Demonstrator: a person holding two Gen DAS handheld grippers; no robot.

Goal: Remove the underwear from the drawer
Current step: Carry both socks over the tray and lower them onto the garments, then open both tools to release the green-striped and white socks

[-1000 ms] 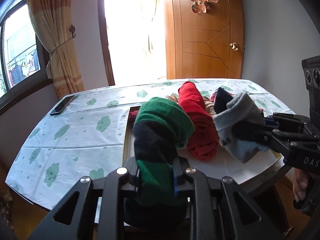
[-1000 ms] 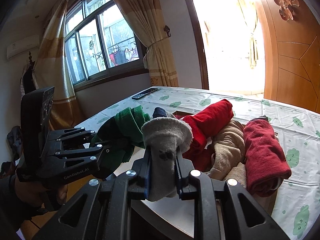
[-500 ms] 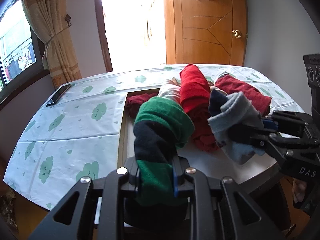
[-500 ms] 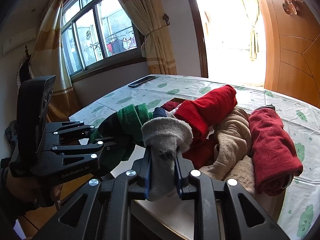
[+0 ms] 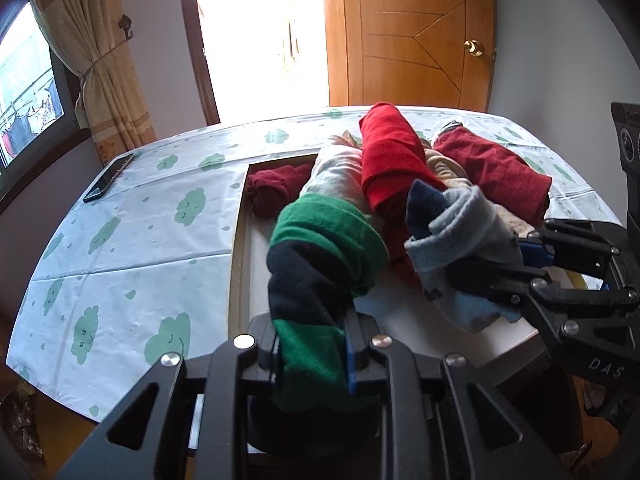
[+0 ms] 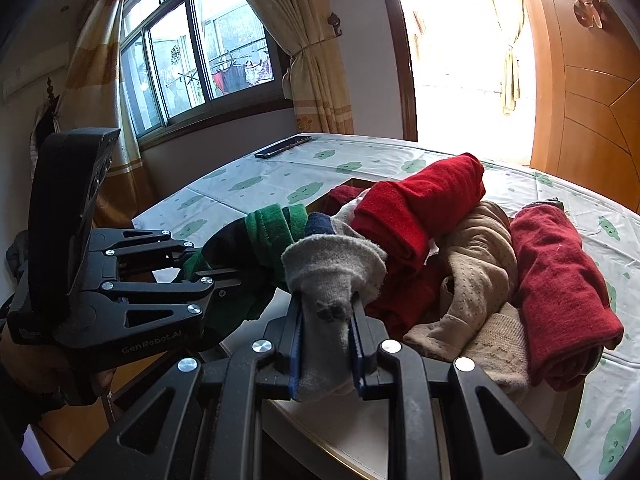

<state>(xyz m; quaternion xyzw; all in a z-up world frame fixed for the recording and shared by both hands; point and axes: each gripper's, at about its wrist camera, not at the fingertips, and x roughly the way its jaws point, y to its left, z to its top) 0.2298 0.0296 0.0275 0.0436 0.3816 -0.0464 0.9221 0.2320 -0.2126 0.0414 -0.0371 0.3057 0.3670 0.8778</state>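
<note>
Green-and-navy roll (image 5: pixel 320 264) at lower centre, clamped by the left gripper (image 5: pixel 312 354), and grey roll (image 6: pixel 332 276), clamped by the right gripper (image 6: pixel 326 356), both above the open drawer (image 5: pixel 240 240); either may unroll and snag neighbouring clothes.

Right tool (image 6: pixel 326 344) grips what looks like grey underwear (image 6: pixel 334 268).
</note>
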